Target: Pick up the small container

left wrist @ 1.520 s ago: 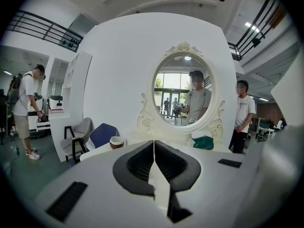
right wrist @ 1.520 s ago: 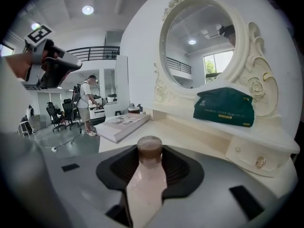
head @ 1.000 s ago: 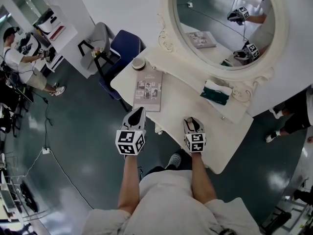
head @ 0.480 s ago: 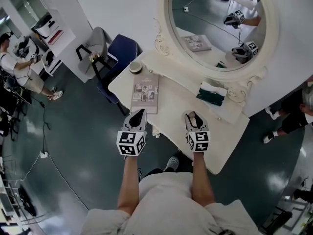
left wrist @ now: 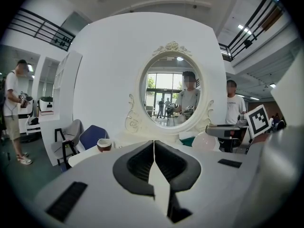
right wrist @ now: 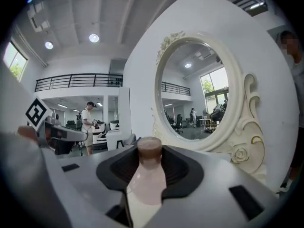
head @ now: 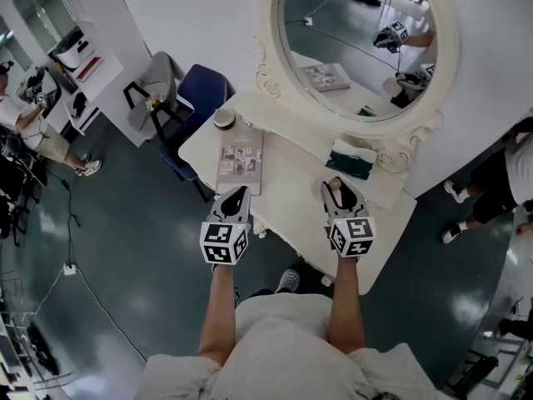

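Head view, nearest first: the person's left forearm [head: 218,307] and right forearm [head: 343,302] reach straight ahead from the torso, bare and nearly parallel. Each ends in a grey-and-white gripper pointing away and slightly down.

The left gripper [head: 237,193] sits at the near edge of the bench [head: 291,182], a glossy white top with a curved rim. The left gripper view shows its dark ribbed pads pressed together with nothing between them.

The right gripper [head: 336,187] is a little further forward, over the bench top, and pinches the small container [right wrist: 149,175]. This is a smooth, pale pink bottle with a rounded shoulder and a brown cap that shows at the fingertips. Its base is hidden behind the gripper's own body, so neither view shows whether it clears the bench.

Just ahead of the right gripper lies a dark green and white bundle [head: 350,158], too small to make out clearly. Ahead of the left gripper a flat magazine [head: 240,158] lies on the bench. Beyond the magazine stands a small round cup [head: 223,118], brown inside.

Behind these rises an oval mirror [head: 358,40] in a cream carved frame with scrolls, and both grippers are reflected in it. Far off to the left gripper's left stand a blue chair [head: 200,90] and a grey chair [head: 158,69]. A person [head: 29,123] is partly cut off at the picture edge.
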`<state>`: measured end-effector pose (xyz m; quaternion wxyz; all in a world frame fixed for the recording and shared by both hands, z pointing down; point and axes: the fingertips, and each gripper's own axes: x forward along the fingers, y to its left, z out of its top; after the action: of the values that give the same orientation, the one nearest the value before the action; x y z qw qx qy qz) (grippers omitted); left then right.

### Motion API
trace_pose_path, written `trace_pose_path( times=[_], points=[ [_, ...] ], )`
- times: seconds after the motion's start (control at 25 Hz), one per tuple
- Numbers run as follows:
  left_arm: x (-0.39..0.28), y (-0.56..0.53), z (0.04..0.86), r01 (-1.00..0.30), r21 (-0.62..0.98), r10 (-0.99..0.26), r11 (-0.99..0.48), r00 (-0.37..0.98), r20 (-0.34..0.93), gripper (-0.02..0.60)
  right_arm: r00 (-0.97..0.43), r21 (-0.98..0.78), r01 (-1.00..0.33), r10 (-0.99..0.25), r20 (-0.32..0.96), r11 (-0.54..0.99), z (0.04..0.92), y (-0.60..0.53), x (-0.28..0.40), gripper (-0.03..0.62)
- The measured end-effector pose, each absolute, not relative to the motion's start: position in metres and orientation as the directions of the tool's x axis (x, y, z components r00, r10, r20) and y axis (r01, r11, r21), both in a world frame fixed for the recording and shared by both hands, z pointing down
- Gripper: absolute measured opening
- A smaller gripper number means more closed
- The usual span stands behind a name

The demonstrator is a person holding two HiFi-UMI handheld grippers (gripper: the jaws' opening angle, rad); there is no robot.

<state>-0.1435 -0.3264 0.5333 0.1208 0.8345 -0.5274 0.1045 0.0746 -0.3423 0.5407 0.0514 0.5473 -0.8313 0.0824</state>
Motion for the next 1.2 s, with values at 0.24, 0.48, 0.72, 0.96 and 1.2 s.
trace_pose_path(
  times=[0.24,0.48,0.72,0.96,1.2],
  points=[
    [-0.131,-0.328,0.528,-0.896,0.104,-0.849,-0.432,0.443,0.288,0.029,-0.404,-0.090,-0.914,-0.907,0.118,0.395,0.500,-0.333,0.084,0.152],
    [-0.116,-0.333,0.524,-0.884,0.107,-0.841,-0.455,0.466,0.276,0.029,-0.406,-0.057,-0.914,-0.901,0.152,0.402,0.486,-0.332,0.088,0.152],
    [-0.111,-0.339,0.520,-0.877,0.105,-0.835,-0.469,0.479,0.270,0.029,-0.395,-0.069,-0.919,-0.906,0.151,0.389,0.487,-0.335,0.094,0.152],
    [-0.112,-0.343,0.517,-0.870,0.104,-0.830,-0.483,0.492,0.262,0.029,-0.378,-0.059,-0.926,-0.912,0.161,0.373,0.490,-0.339,0.096,0.152],
    [-0.112,-0.347,0.510,-0.865,0.092,-0.832,-0.493,0.499,0.242,0.029,-0.367,-0.057,-0.930,-0.915,0.171,0.362,0.497,-0.343,0.096,0.152]
  ],
)
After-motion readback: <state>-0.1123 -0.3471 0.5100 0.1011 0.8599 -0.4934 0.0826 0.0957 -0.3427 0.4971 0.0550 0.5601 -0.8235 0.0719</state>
